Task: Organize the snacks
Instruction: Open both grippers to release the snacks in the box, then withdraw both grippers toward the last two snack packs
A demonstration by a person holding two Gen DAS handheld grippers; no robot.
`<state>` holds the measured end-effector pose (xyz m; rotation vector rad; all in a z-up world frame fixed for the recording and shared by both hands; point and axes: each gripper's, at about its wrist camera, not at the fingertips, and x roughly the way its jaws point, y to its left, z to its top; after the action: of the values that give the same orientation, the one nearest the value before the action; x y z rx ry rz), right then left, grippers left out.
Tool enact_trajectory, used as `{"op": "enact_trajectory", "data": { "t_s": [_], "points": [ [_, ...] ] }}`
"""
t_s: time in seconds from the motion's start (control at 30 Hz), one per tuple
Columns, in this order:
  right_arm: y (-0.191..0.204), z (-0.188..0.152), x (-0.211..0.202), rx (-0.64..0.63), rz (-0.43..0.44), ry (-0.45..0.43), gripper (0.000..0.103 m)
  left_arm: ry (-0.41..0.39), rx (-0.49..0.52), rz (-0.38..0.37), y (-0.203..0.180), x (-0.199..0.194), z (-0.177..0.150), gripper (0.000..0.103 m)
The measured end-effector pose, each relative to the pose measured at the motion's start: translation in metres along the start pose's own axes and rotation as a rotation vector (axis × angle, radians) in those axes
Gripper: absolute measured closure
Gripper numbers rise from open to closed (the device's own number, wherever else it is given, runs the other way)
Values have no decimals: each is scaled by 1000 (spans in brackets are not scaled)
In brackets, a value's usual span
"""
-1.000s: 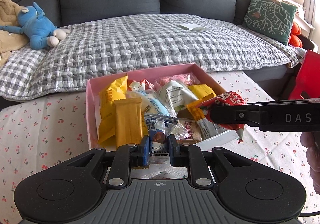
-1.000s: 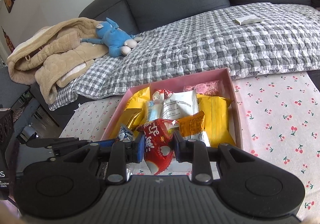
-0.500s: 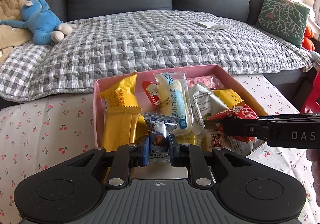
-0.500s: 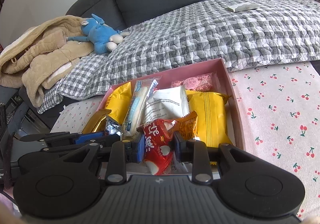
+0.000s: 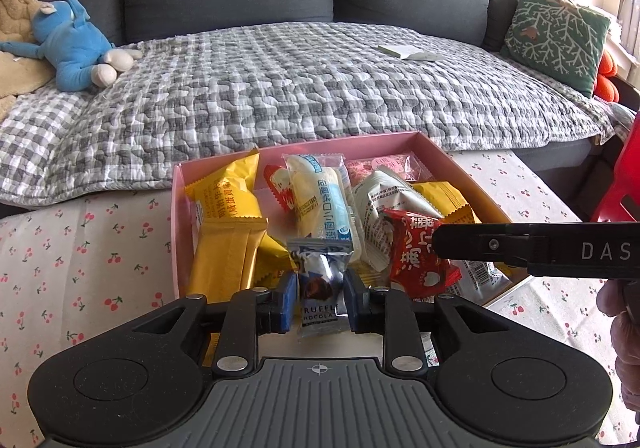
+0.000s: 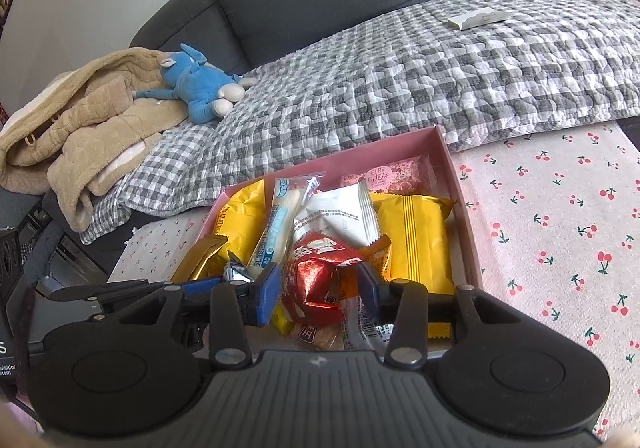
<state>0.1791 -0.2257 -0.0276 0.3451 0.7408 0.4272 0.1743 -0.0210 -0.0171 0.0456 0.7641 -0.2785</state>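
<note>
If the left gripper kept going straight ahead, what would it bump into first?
Likely the silver-and-blue foil truffle chocolate packet, which sits between the left gripper's opening jaws. Past it lie the other wrapped snacks piled in the pink cardboard box. Depth is hard to judge.

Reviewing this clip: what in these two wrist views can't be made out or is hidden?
- Left wrist view: lower print of the truffle chocolate packet is cut off by the left gripper body.
- Right wrist view: packets under the red snack packet are covered by it and the right gripper.
- Both views: the pink box near wall, hidden by the grippers.
- Small white item on the sofa: too small to identify.
</note>
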Motion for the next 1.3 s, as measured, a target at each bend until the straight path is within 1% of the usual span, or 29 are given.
{"op": "enact_trajectory", "data": {
  "t_s": [0.07,0.17,0.27,0.33,0.37,0.43,0.47,0.53,0.63,0.67,0.73,0.83,0.9,1.1,1.3],
  "points": [
    [-1,0,-2,6,0,-4,61,-1,1,2,0,-3,0,74],
    [0,-1,-7,11,-6,-12,58,-3,3,3,-1,-9,-1,68],
    [0,-2,-14,7,-12,-20,51,-12,9,4,-2,-16,-1,59],
    [1,-3,-19,5,-16,-27,46,-21,8,8,-4,-22,-2,49],
    [1,-4,-21,5,-19,-29,45,-26,8,12,-5,-25,-2,48],
    [1,-5,-27,3,-27,-33,38,-39,3,9,-8,-31,-4,39],
    [2,-6,-29,-1,-30,-35,37,-44,0,5,-9,-34,-5,36],
    [4,-8,-35,-15,-42,-35,31,-50,-3,-3,-12,-40,-8,32],
    [8,-13,-42,-47,-64,-37,23,-52,7,-7,-16,-48,-14,27],
    [9,-15,-44,-55,-69,-38,21,-54,13,-8,-17,-51,-16,26],
    [11,-17,-47,-73,-82,-34,17,-58,26,-6,-19,-58,-21,21],
    [15,-19,-51,-88,-105,-24,15,-64,41,-2,-21,-68,-31,16],
    [17,-21,-54,-94,-115,-25,13,-63,43,0,-21,-73,-35,15],
    [26,-26,-62,-113,-124,-17,4,-71,12,-7,-14,-91,-49,9],
    [38,-37,-65,-172,-141,-6,2,-50,11,-1,-9,-100,-67,7]
  ]
}}
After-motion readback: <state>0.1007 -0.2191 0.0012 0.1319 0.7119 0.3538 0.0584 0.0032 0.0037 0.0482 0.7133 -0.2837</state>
